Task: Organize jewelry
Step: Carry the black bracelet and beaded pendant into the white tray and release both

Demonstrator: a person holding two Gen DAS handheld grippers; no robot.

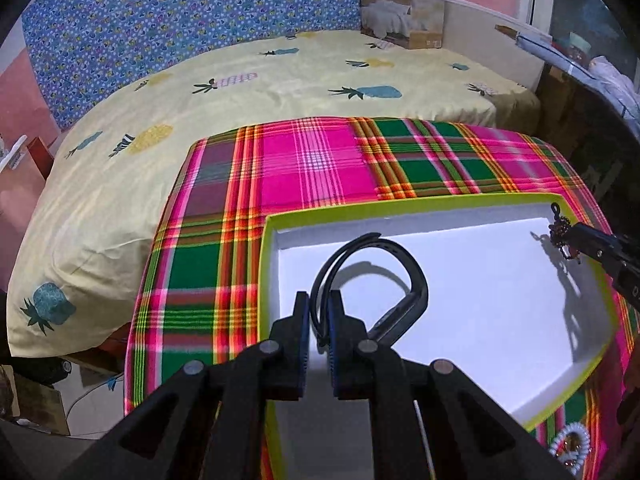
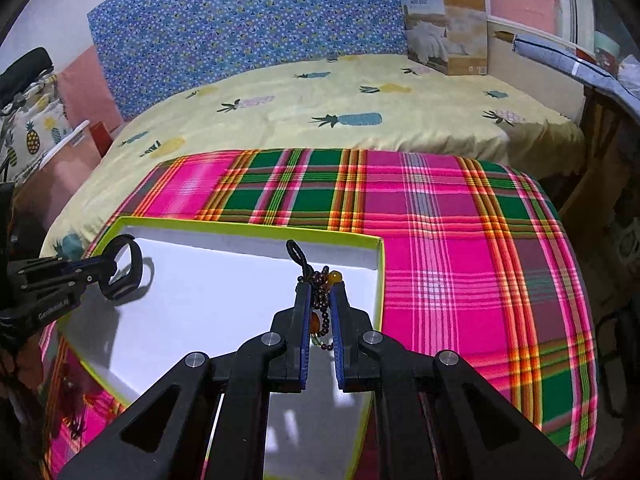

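Note:
A shallow white box with a lime-green rim (image 1: pixel 400 202) (image 2: pixel 240 227) lies on a pink and green plaid cloth. My left gripper (image 1: pixel 319 300) is shut on a black wristband (image 1: pixel 404 280) and holds it over the box's left part; it also shows in the right wrist view (image 2: pixel 134 270). My right gripper (image 2: pixel 321 294) is shut on a dark beaded bracelet with amber beads and a black cord loop (image 2: pixel 320 280), over the box's right part. In the left wrist view that bracelet (image 1: pixel 562 232) hangs from the right gripper's tips at the right edge.
The plaid cloth (image 2: pixel 460 248) covers a small table beside a bed with a yellow pineapple sheet (image 1: pixel 280 80). A cardboard box (image 1: pixel 404 4) stands at the bed's far side. A white coiled hair tie (image 1: pixel 570 446) lies on the cloth near the box's near right corner.

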